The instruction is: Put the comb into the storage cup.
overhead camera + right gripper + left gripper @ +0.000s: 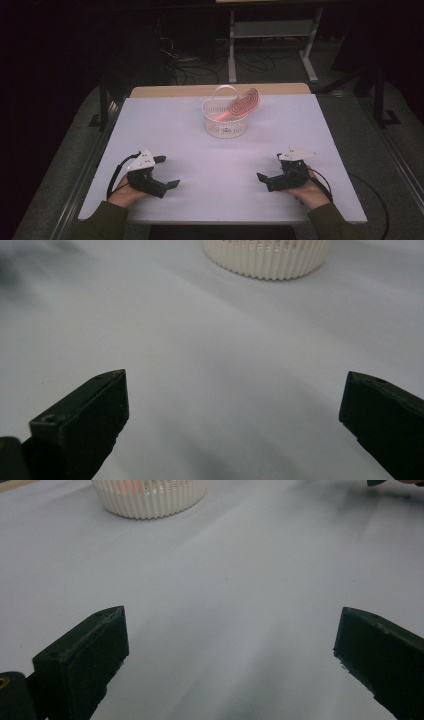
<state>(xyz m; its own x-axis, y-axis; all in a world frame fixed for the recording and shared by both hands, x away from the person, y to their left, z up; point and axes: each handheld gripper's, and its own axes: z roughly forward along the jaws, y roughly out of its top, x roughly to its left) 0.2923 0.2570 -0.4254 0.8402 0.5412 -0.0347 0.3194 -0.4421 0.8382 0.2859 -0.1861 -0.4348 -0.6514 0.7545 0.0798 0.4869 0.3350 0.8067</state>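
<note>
Resting apart, both hand-held grippers gape before the basket [226,122] holding a pink brush [242,104].

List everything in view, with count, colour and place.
table: one, white top with a wooden far edge, centre of the high view.
basket: one, white, ribbed, with a loop handle, on the far middle of the table.
comb: one, pink-red, leaning in the basket and sticking out over its right rim.
shelf frame: one, pale, on the floor beyond the table.
cables: several, dark, on the floor behind the table.
left tool: one, black with a grey plate, near left of the table, jaws wide apart and empty.
right tool: one, black with a grey plate, near right of the table, jaws wide apart and empty.
sleeves: two, olive green, bottom edge.
</note>
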